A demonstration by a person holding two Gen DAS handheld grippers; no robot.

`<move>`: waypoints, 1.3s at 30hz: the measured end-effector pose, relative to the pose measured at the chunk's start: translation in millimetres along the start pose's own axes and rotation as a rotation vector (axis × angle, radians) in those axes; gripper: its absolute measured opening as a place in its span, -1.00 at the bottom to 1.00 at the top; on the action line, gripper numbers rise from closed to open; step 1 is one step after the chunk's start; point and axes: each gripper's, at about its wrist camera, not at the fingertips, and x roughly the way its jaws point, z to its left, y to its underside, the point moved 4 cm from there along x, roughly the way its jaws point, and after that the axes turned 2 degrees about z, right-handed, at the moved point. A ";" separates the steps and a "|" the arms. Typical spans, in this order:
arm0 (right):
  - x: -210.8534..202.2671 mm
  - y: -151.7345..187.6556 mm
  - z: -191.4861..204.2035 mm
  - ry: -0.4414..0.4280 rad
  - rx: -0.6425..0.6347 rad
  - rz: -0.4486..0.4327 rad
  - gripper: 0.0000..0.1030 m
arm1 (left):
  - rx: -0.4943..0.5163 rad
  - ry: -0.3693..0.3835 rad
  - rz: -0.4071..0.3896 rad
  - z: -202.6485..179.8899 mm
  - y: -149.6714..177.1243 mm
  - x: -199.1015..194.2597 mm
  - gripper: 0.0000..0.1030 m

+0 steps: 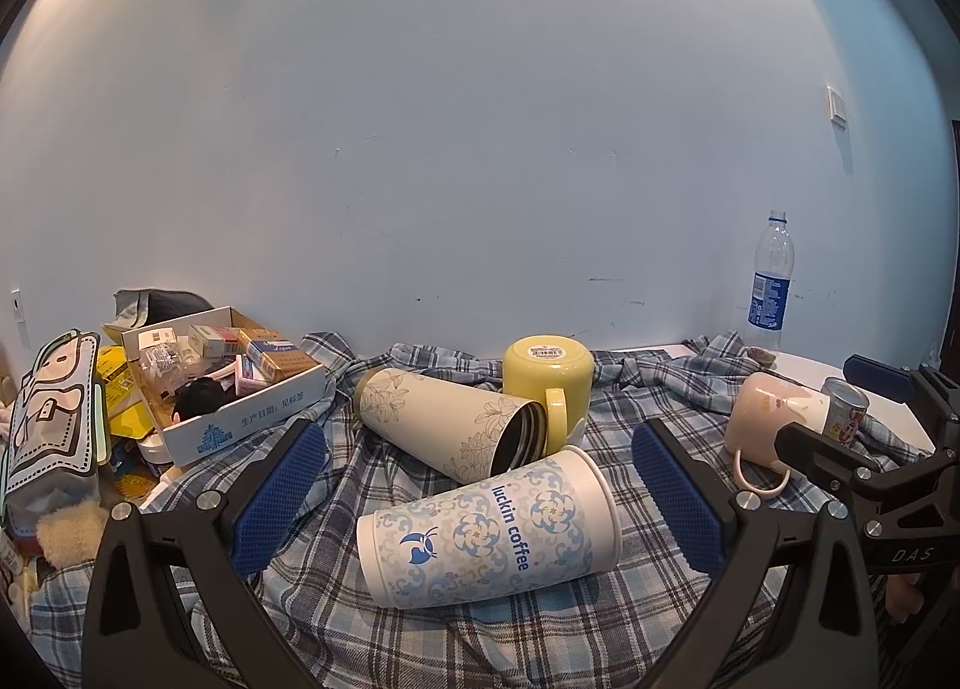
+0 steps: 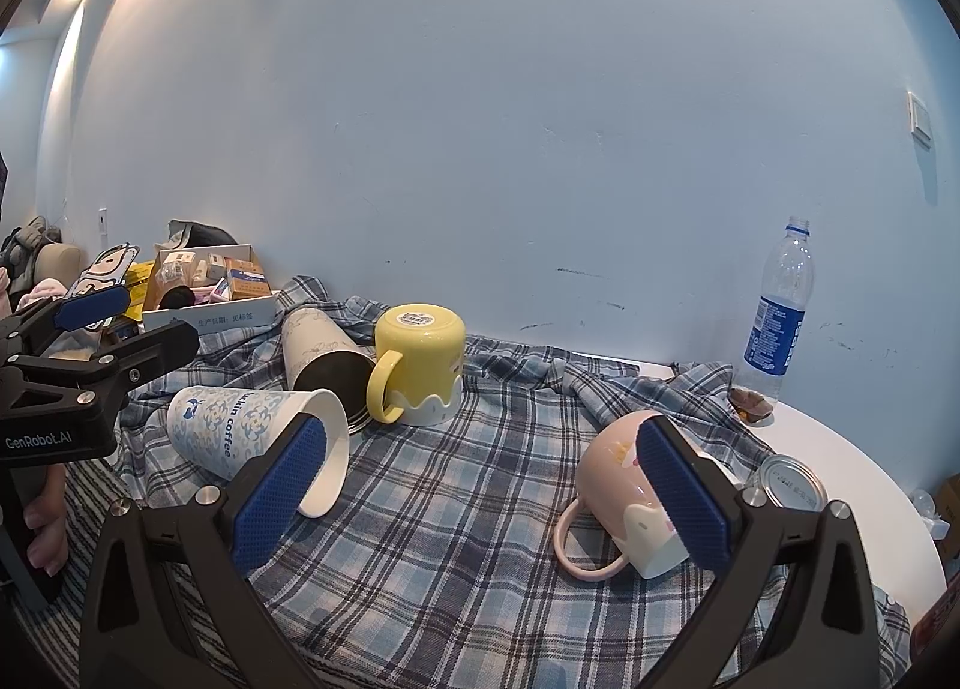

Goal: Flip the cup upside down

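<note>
A white and blue luckin coffee paper cup (image 1: 486, 533) lies on its side on the plaid cloth, between the open fingers of my left gripper (image 1: 480, 485); it also shows in the right wrist view (image 2: 252, 437). A cream flowered tumbler (image 1: 450, 425) lies on its side behind it. A yellow mug (image 1: 549, 377) stands upside down. A pink mug (image 2: 630, 503) lies tilted on its side just left of the right finger of my open, empty right gripper (image 2: 480, 485); it shows in the left wrist view (image 1: 768, 413) too.
A cardboard box (image 1: 240, 389) of small packs and a patterned pouch (image 1: 48, 419) stand at the left. A plastic water bottle (image 2: 777, 305) stands by the wall at the right. A tin can (image 2: 792, 482) lies beside the pink mug. The plaid cloth (image 2: 456, 509) covers a white table.
</note>
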 end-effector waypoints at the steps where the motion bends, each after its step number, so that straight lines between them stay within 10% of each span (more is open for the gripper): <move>1: 0.2 -0.3 -0.2 0.000 0.000 0.001 1.00 | 0.000 0.000 0.001 0.0 0.0 0.0 1.00; 39: -0.4 0.8 1.9 -0.001 -0.012 -0.003 1.00 | -0.015 -0.014 -0.030 4.2 -0.6 -4.6 1.00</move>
